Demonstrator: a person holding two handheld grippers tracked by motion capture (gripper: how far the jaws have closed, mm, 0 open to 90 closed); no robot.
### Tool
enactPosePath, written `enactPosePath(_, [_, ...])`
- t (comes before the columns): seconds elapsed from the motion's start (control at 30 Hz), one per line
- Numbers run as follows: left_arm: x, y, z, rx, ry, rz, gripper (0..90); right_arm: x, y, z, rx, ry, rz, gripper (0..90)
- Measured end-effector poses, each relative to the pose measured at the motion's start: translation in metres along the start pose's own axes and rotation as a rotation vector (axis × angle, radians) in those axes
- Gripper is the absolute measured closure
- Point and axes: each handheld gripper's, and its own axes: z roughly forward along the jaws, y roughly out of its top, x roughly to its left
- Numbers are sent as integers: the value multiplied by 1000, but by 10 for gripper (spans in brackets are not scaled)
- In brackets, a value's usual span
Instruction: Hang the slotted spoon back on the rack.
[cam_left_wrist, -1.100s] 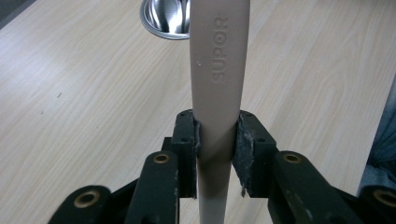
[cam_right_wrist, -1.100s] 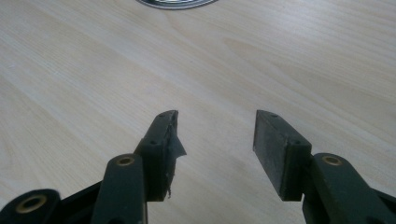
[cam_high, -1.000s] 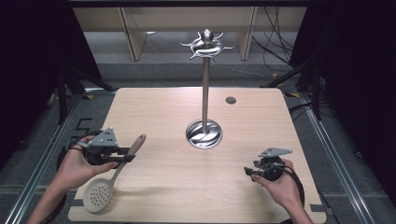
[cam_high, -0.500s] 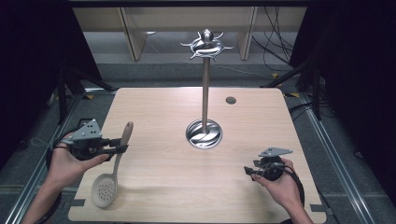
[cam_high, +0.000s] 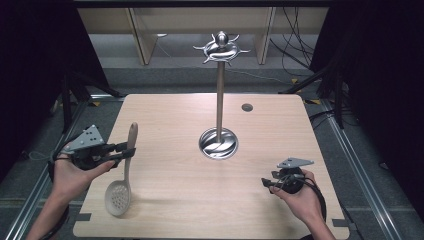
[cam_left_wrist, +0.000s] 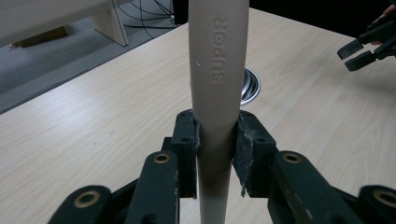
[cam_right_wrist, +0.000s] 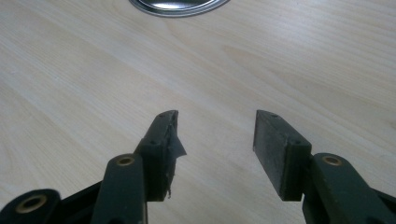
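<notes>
A beige slotted spoon (cam_high: 126, 172) hangs at the table's left side, its handle pointing away from me and its perforated head (cam_high: 118, 198) near the front edge. My left gripper (cam_high: 125, 150) is shut on the handle; in the left gripper view the pads (cam_left_wrist: 243, 149) press both sides of the handle (cam_left_wrist: 217, 70), which is stamped SUPOR. A metal utensil stand (cam_high: 218, 90) with a round base (cam_high: 218, 144) and hooks on top rises mid-table. My right gripper (cam_high: 266, 182) rests open at the front right, with bare wood between its fingers (cam_right_wrist: 163, 135).
A small dark round spot (cam_high: 246, 107) marks the table behind the stand. The stand's base (cam_left_wrist: 250, 86) and my right gripper (cam_left_wrist: 366, 46) show beyond the spoon handle. Pale shelving (cam_high: 200, 30) and cables lie past the far edge. The wooden table (cam_high: 280, 130) ends close to both hands.
The left hand shifted slightly left with the spoon. The spoon swung from a slant to nearly straight along the table's depth. The right hand stayed put.
</notes>
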Motion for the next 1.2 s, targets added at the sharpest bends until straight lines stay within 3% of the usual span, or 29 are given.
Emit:
enactPosePath(0.33, [-2, 3, -2, -40, 20, 1, 705, -1, 0, -1, -4, -3, 0, 501])
enactPosePath(0.37, [0, 4, -2, -47, 19, 33, 705, 0, 0, -1, -4, -4, -1, 500])
enactPosePath(0.53, [-2, 9, -4, -69, 27, 42, 705, -1, 0, 0, -3, -2, 3, 498])
enactPosePath(1.03, [-8, 20, -4, -98, 31, 57, 706, 0, 0, -1, 3, -4, 13, 496])
enactPosePath(1.2, [-10, 23, -3, -99, 34, 62, 706, -2, 0, -1, -4, -10, -4, 496])
